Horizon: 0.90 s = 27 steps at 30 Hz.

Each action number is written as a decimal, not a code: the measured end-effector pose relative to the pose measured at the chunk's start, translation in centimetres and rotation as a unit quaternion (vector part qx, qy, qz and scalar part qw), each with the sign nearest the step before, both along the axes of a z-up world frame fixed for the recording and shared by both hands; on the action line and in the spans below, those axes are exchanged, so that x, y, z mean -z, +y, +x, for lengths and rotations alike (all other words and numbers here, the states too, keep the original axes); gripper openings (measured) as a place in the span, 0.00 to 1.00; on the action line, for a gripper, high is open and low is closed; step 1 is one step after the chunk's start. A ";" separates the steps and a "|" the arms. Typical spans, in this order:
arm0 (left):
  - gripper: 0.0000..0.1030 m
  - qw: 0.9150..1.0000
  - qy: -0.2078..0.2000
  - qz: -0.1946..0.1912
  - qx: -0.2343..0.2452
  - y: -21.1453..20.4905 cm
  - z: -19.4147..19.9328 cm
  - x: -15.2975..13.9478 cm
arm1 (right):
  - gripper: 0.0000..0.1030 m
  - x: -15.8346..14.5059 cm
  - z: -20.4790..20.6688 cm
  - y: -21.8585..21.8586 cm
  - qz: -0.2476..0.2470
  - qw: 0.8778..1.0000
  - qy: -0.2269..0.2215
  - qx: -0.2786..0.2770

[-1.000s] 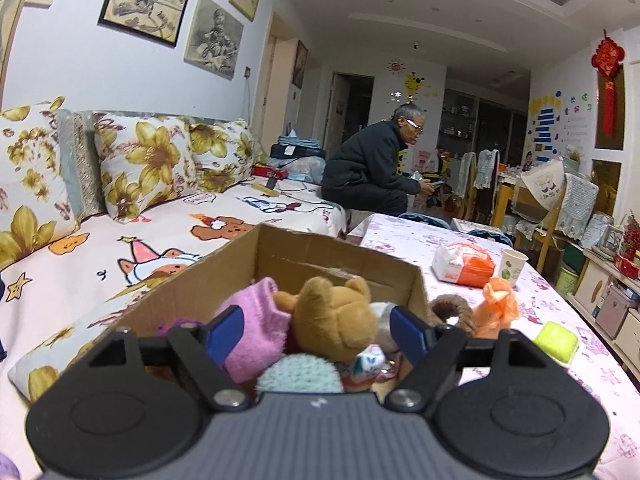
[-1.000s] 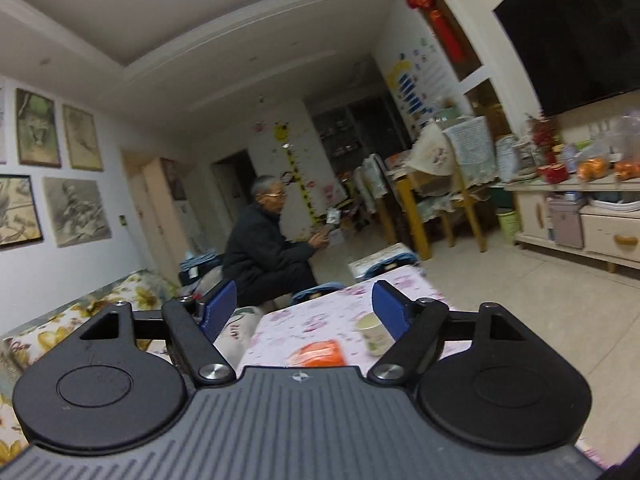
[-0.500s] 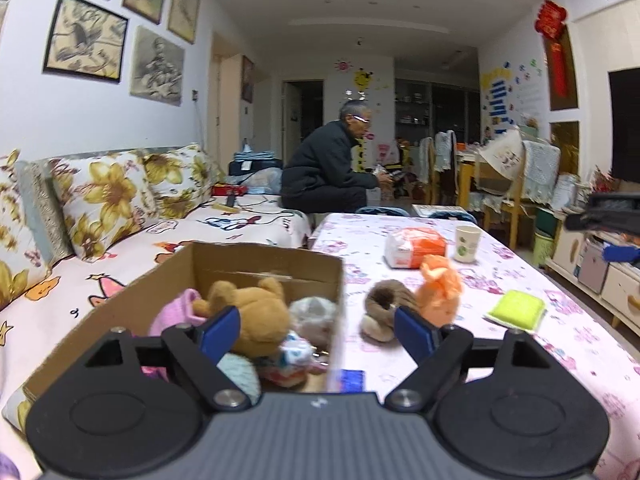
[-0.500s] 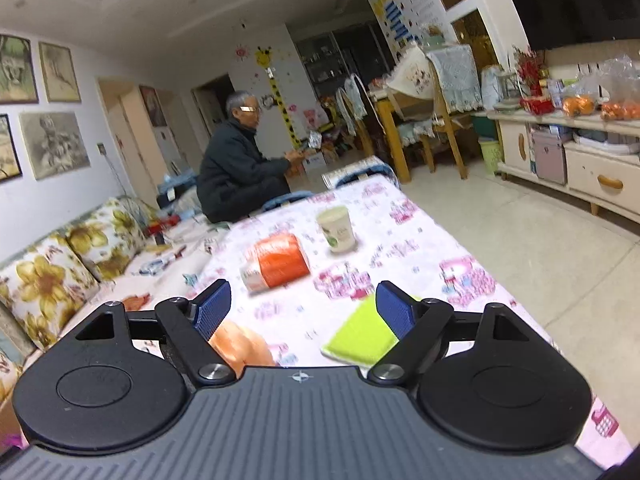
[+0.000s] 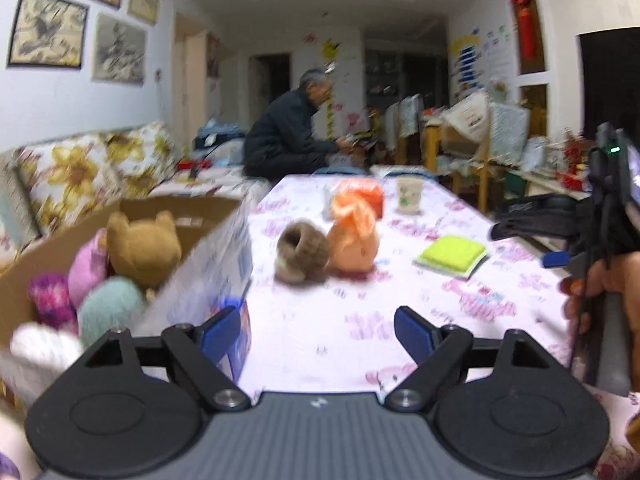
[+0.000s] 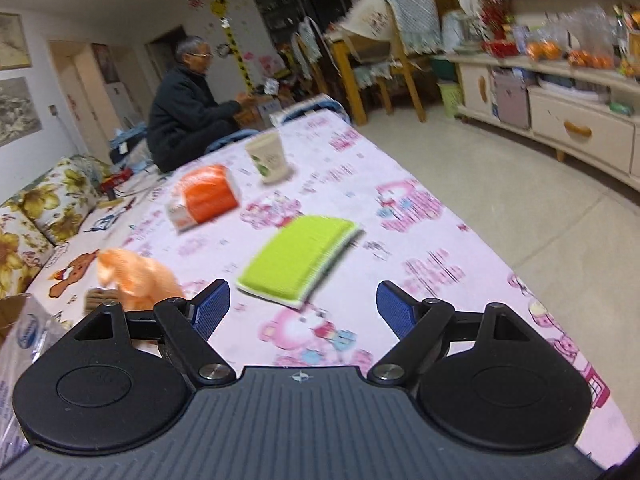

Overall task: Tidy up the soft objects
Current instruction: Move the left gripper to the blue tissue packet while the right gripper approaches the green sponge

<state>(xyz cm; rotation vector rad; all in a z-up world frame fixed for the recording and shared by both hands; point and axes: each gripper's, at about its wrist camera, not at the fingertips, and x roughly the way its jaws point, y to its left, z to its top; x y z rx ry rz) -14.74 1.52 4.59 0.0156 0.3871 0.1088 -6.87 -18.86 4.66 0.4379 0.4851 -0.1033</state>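
A cardboard box [image 5: 208,248] at the left holds a brown bear [image 5: 144,244], a pink plush [image 5: 86,268], a teal fluffy ball [image 5: 108,308] and other soft toys. On the flowered tablecloth lie a brown fuzzy piece [image 5: 300,252], an orange plush [image 5: 352,240] [image 6: 136,276] and a lime-green sponge [image 5: 452,256] [image 6: 298,258]. My left gripper [image 5: 316,332] is open over bare cloth, well short of the brown piece. Also open with nothing between its fingers, my right gripper [image 6: 300,312] hovers just short of the sponge.
An orange pack [image 6: 208,198] and a paper cup [image 6: 268,158] stand farther down the table. A seated person [image 5: 288,140] is at its far end. A sofa with flowered cushions [image 5: 80,172] runs along the left. A hand [image 5: 608,280] shows at the right edge.
The left gripper has swung right, from over the box to over the table. The right gripper has tipped down from the room toward the table, bringing the green sponge close ahead of its fingers.
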 end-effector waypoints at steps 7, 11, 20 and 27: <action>0.82 0.996 0.030 0.001 -0.085 -1.3 2.0 2.2 | 0.98 0.9 -0.1 -1.2 0.026 0.999 0.019 0.002; 0.82 0.992 0.034 0.002 -0.123 -1.2 3.2 3.0 | 0.98 1.0 0.6 -1.7 0.040 0.999 0.021 -0.001; 0.82 0.983 0.046 -0.016 -0.176 0.3 5.5 3.7 | 0.98 2.4 1.9 -2.0 0.065 0.998 0.021 -0.003; 0.84 0.986 0.057 -0.001 -0.155 -0.3 7.1 4.3 | 0.98 3.1 2.9 -2.3 0.077 0.997 0.028 -0.006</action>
